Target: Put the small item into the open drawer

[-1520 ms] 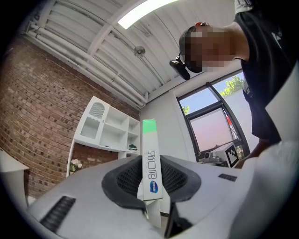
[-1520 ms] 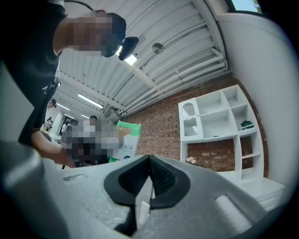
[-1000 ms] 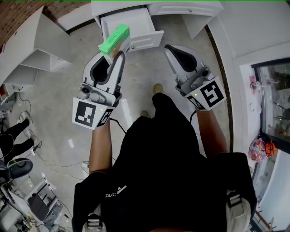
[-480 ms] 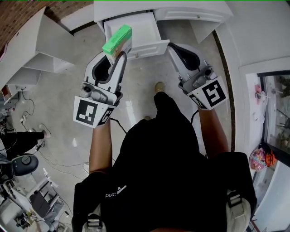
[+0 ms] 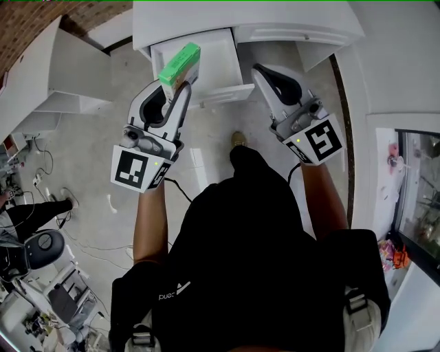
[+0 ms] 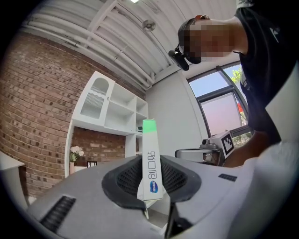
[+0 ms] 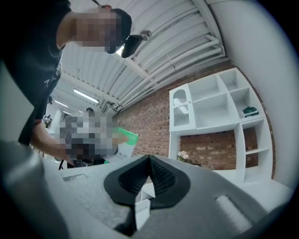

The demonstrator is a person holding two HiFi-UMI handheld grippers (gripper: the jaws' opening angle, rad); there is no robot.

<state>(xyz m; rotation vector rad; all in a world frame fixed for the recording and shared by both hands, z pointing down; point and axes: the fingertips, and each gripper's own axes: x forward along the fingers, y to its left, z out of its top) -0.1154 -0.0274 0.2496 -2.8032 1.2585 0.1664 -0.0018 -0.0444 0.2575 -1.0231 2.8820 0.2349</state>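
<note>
Grey polished floor [image 5: 89, 137], with a white cabinet [image 5: 289, 20] at the far edge of the head view. Its drawer [image 5: 221, 51] is pulled out and open.

Left tool [image 5: 177, 87]: the jaws are partway apart and clamped on the lower end of a small green-and-white carton [image 5: 180, 65]. In the left gripper view the carton [image 6: 149, 163] stands upright between the pads, green end up. From the head view it overlaps the drawer's left side, held up off it and not lying inside.

Right tool [image 5: 265, 73]: the jaws are closed together with nothing between them. It sits just beside the drawer's right front corner and does not appear to touch it.

Both gripper views show a brick wall [image 6: 42, 93] and a white shelf unit [image 7: 219, 116] behind the jaws.
</note>
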